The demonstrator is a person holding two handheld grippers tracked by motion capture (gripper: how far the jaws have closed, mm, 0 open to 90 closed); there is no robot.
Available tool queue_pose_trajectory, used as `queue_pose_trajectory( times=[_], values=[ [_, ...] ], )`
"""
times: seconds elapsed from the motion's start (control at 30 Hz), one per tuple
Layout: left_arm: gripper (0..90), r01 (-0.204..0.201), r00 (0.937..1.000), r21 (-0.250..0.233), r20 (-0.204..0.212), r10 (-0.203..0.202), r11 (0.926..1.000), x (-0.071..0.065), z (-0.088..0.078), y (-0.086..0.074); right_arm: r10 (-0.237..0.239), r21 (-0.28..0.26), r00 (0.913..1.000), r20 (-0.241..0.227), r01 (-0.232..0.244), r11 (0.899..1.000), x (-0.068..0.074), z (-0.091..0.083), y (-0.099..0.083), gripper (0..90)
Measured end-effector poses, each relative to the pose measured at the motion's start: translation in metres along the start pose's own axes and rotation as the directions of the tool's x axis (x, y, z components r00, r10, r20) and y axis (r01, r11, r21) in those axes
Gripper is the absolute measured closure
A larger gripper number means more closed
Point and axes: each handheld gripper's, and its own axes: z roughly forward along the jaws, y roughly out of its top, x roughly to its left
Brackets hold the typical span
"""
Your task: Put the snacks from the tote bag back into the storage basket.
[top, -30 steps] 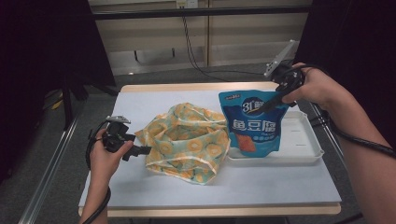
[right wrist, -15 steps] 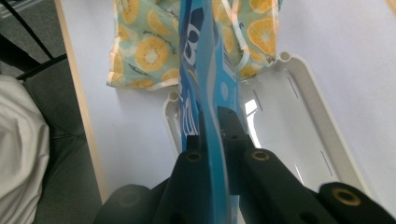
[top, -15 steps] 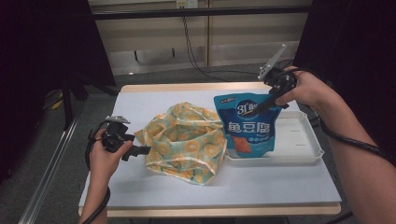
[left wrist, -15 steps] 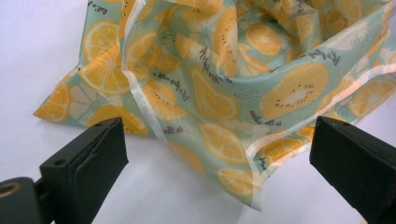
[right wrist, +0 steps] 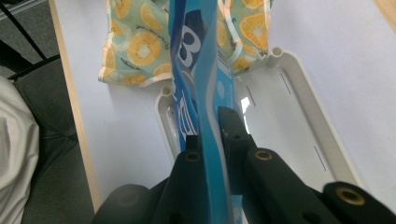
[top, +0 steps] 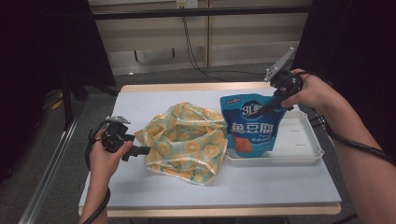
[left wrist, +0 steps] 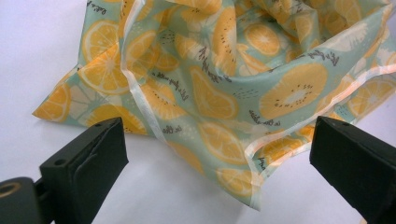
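- Right gripper (top: pixel 270 108) fingers clamp the blue plastic snack pouch's (top: pixel 252 123) top edge, over the white plastic tray (top: pixel 299 140).
- Left gripper (top: pixel 142 150) fingers spread wide beside the orange-print fabric bag (top: pixel 187 140).

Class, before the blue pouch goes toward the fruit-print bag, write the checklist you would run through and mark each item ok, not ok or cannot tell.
1. Right gripper clamped on the blue pouch at its top edge: ok.
2. Pouch upright, its bottom in the white tray: ok.
3. Left gripper holding the fruit-print bag: not ok; jaws stand wide apart, with a corner of the bag's hem between them, unpinched.
4. Bag mouth open wide enough for the pouch: cannot tell; the cloth lies crumpled.
5. Way from pouch to bag free of other things: ok; the bag lies right beside the tray.
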Motion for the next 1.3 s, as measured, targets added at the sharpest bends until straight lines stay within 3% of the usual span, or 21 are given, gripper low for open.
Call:
queue_pose_trajectory(
  times=[0.37, 0.5, 0.77, 0.93, 1.0, 1.2, 1.3],
  values=[
    [3.8, -0.009, 1.0, -0.001, 0.0, 0.009, 1.0, 0.0, -0.001, 0.0, 0.029, 0.017, 0.999, 0.034, -0.03, 0.999, -0.001, -0.003, -0.008, 84.3],
    [3.8, -0.001, 1.0, -0.002, 0.004, 0.001, 1.0, 0.0, 0.0, 0.0, 0.064, 0.007, 0.997, 0.043, -0.064, 0.998, -0.002, -0.005, -0.011, 80.0],
    [3.8, 0.001, 0.9999, 0.007, 0.011, -0.001, 1.0, 0.003, 0.002, -0.003, 0.058, 0.009, 0.9968, 0.056, -0.058, 0.998, -0.004, -0.006, -0.012, 66.9],
    [3.8, 0.003, 0.9999, 0.007, 0.01, -0.003, 1.0, 0.004, 0.004, -0.001, 0.075, 0.01, 0.9941, 0.078, -0.076, 0.997, -0.006, -0.005, -0.014, 54.4],
    [3.8, 0.004, 0.9999, 0.006, 0.011, -0.004, 1.0, 0.004, 0.005, -0.001, 0.103, 0.008, 0.9917, 0.077, -0.103, 0.995, -0.006, -0.006, -0.016, 48.5],
    [3.8, 0.0, 1.0, 0.009, 0.007, 0.0, 1.0, 0.002, 0.005, -0.001, 0.118, -0.045, 0.9863, 0.115, -0.113, 0.993, -0.001, -0.014, -0.023, 34.0],
    [3.8, -0.003, 0.9999, 0.009, 0.011, 0.003, 1.0, 0.001, 0.004, -0.001, 0.142, -0.054, 0.9826, 0.12, -0.136, 0.989, 0.0, -0.016, -0.029, 31.9]
  ],
)
